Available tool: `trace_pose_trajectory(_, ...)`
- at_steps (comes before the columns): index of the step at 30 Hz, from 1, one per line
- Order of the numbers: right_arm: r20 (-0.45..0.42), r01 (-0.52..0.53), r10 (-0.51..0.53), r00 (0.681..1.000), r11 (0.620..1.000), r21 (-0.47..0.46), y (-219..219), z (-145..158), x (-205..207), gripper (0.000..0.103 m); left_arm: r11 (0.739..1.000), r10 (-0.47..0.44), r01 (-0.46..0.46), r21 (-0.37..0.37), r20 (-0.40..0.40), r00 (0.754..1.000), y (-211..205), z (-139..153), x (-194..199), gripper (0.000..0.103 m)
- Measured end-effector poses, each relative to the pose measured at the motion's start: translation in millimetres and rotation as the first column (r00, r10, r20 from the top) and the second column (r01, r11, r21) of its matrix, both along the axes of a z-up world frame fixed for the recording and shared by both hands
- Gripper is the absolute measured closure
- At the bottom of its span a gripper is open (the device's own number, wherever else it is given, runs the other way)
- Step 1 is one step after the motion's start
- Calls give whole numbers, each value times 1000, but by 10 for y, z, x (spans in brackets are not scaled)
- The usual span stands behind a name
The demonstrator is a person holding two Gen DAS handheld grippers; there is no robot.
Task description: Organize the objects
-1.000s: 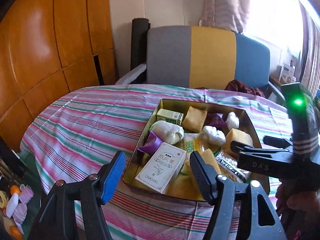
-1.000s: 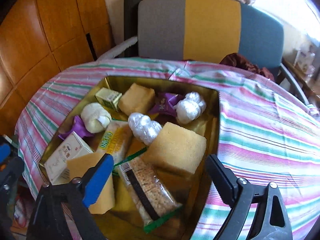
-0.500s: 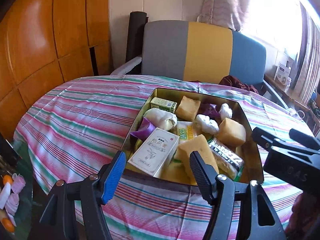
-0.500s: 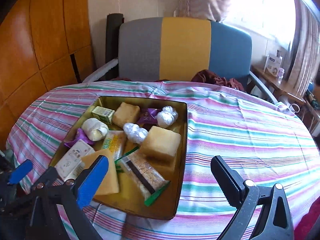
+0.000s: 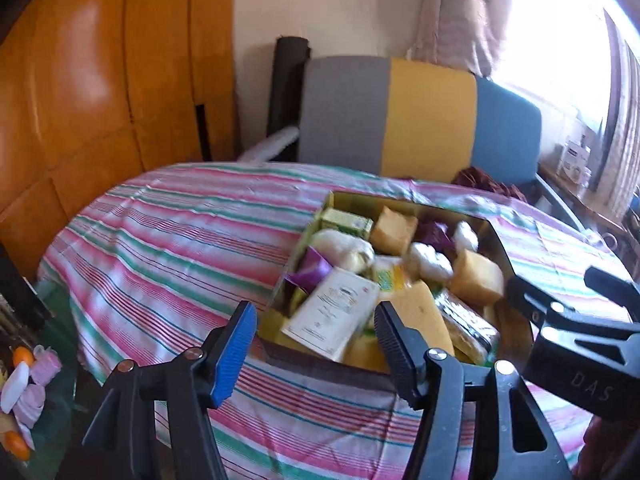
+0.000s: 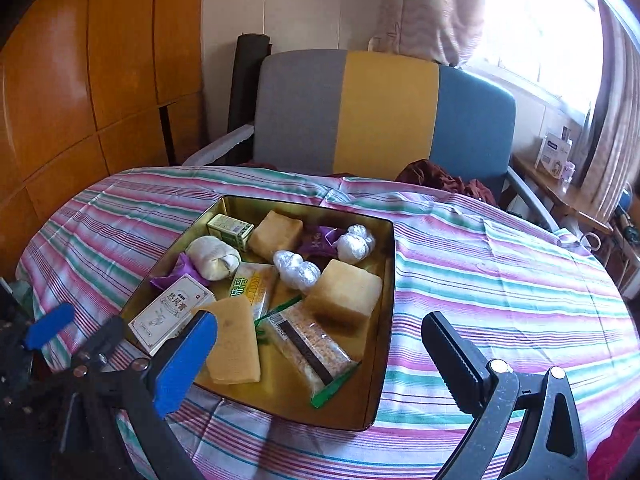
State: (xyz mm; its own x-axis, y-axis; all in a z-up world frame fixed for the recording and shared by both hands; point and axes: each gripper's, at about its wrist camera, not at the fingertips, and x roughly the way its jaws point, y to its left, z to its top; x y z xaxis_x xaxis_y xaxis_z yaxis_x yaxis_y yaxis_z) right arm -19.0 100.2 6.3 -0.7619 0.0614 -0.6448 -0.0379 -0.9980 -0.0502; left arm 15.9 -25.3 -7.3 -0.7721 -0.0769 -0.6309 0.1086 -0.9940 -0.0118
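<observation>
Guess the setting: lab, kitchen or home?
Most likely a home living or dining room: an armchair at a table with a striped cloth, a curtain at a bright window, and wooden cabinets along the wall.

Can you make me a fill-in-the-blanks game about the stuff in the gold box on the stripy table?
1. The gold tin sits on a ____ tablecloth.
2. The white box lies in the tin's near-____ corner in the right wrist view.
3. The right gripper holds ____.
4. The chair back is grey, ____ and blue.

Missing words: striped; left; nothing; yellow
</observation>
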Motion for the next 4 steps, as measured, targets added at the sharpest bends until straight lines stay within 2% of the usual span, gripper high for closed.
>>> trace_pose_trajectory(4, 4, 1, -1, 1000, 1000, 1, -3, -20, -5, 0, 1000, -5, 5, 13, 6, 1000, -49, 12, -25, 41)
